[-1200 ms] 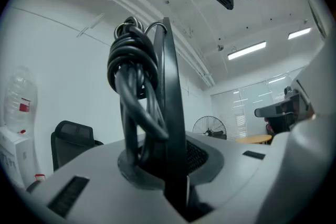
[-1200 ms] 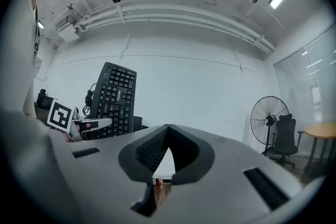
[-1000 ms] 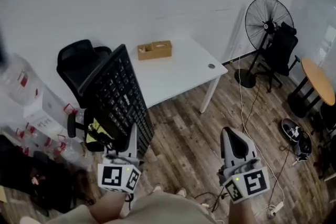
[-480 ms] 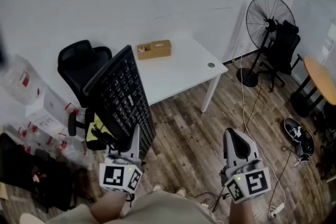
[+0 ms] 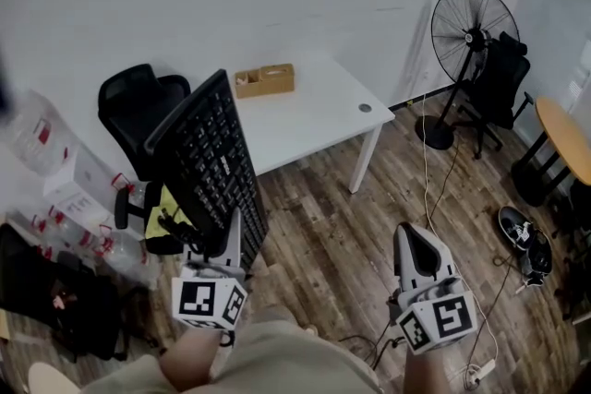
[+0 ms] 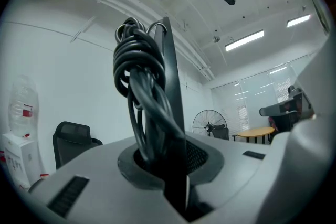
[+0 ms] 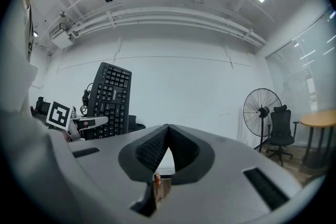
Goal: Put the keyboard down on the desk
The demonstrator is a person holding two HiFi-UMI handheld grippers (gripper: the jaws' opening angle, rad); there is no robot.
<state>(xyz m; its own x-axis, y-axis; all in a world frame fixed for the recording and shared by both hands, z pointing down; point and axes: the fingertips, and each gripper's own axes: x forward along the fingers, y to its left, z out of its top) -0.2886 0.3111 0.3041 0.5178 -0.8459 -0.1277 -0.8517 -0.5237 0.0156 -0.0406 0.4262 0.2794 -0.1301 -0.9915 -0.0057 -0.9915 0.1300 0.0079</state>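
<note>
Head view: the black full-size plastic computer keyboard (image 5: pixel 208 163) is held in the air, clear of the white rectangular desk (image 5: pixel 314 111), which lies toward 1 o'clock from it. The keyboard's long axis is seen to run from 5 o'clock, at the grip, up to 11 o'clock, with its upper end in front of the black office chair (image 5: pixel 134 101) and the key face turned toward 3 o'clock. The left gripper (image 5: pixel 228 237) is clamped on the lower short end, jaws only narrowly apart. In the left gripper view the keyboard (image 6: pixel 172 76) is seen edge-on, rising toward 12 o'clock from between the jaws of the left gripper (image 6: pixel 173 170), with its coiled black cable (image 6: pixel 134 63) bundled against its 9 o'clock side. The right gripper (image 5: pixel 413 243) is held low at 5 o'clock over the wood-plank floor (image 5: pixel 323 244); in its own view the right gripper (image 7: pixel 168 131) is seen with its jaw tips closed together and nothing between them. An open brown box (image 5: pixel 265 80) is noted on the desk's far edge. Against the frame from one second earlier: the keyboard's tilt and the grip are unchanged. The keyboard, desk and box are all displaced slightly toward 10 o'clock in the head view, and no approach of the keyboard to the desk is recorded.
</note>
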